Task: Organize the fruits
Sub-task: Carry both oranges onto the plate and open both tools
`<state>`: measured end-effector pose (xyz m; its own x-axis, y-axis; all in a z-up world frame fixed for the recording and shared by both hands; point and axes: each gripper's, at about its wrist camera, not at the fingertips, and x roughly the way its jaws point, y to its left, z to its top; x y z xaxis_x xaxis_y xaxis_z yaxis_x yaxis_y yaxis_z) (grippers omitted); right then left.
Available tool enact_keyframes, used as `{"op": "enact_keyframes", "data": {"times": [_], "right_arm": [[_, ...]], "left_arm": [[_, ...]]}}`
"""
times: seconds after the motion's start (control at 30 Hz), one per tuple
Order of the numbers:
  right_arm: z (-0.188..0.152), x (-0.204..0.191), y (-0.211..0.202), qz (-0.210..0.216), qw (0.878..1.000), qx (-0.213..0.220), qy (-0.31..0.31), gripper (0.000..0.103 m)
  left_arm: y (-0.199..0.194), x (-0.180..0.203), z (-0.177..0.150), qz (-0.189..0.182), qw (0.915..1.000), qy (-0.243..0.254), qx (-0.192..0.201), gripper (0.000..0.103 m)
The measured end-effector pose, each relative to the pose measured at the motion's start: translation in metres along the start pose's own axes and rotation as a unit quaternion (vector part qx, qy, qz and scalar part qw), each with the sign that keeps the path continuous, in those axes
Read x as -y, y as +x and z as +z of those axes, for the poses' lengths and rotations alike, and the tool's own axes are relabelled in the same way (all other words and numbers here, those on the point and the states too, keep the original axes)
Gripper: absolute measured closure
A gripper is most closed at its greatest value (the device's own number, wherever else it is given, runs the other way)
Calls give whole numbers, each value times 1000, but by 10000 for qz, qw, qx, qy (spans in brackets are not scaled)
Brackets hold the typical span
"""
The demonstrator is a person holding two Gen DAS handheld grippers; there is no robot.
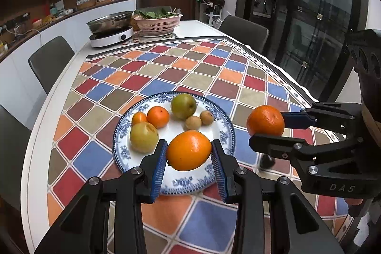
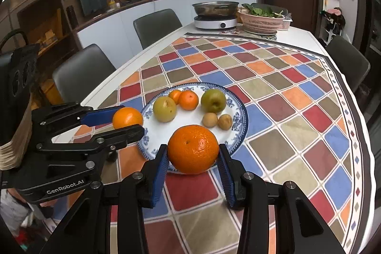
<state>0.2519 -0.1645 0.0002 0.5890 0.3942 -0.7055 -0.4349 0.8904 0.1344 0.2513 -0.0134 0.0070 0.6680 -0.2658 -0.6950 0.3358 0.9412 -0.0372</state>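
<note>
A blue-patterned white plate [image 1: 221, 132] [image 2: 239, 111] lies on the checkered tablecloth. It holds two green-yellow pears [image 1: 183, 106] [image 2: 213, 100], two small tangerines [image 1: 158, 117] [image 2: 188, 100] and two small brown fruits [image 1: 193, 123] [image 2: 210, 119]. My left gripper [image 1: 188, 154] [image 2: 127, 122] is shut on a smooth orange [image 1: 188, 150] [image 2: 127, 120] above the plate's near edge. My right gripper [image 2: 193, 154] [image 1: 265, 125] is shut on a bumpy orange [image 2: 193, 149] [image 1: 265, 120], held right of the plate.
At the table's far end stand an induction cooker with a steel pan [image 1: 110, 26] [image 2: 215, 14] and a pink basket of greens [image 1: 157, 22] [image 2: 260, 18]. Grey chairs [image 1: 51, 61] [image 2: 83, 70] line both sides. The table edge runs close on the left.
</note>
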Motion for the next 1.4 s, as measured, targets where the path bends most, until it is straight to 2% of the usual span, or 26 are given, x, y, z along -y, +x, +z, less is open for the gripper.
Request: {"op": "enact_keyframes", "data": {"times": [0.23,0.6,0.87,1.03,1.07,1.1,1.17,1.4], "right_arm": [[16,5,23,30,9999,-166,-8,61],[29,19,70,69,9982,-579,101,61],[30,30,95,111,9961,-857,182,61],[32,33,105,116,9956,-914,198,61],[32,33,106,116,9956,-915,185,61],[32,32,107,113,9954,-931,178,61],[32,32,109,100,9949,-986,181,61],[32,31,103,134,9961,-854,199,54]], "left_arm": [[23,-13,17,-16,9999,111,-73,66],[73,-27,40,34,9977,469,-489,66],[99,-30,46,-79,9960,410,-792,66],[106,-33,47,-70,9957,324,-869,66],[107,-34,48,-66,9956,284,-890,64],[107,-35,48,-53,9957,256,-889,58],[105,-37,49,-26,9961,205,-854,55],[89,-37,50,237,9968,144,-748,55]]}}
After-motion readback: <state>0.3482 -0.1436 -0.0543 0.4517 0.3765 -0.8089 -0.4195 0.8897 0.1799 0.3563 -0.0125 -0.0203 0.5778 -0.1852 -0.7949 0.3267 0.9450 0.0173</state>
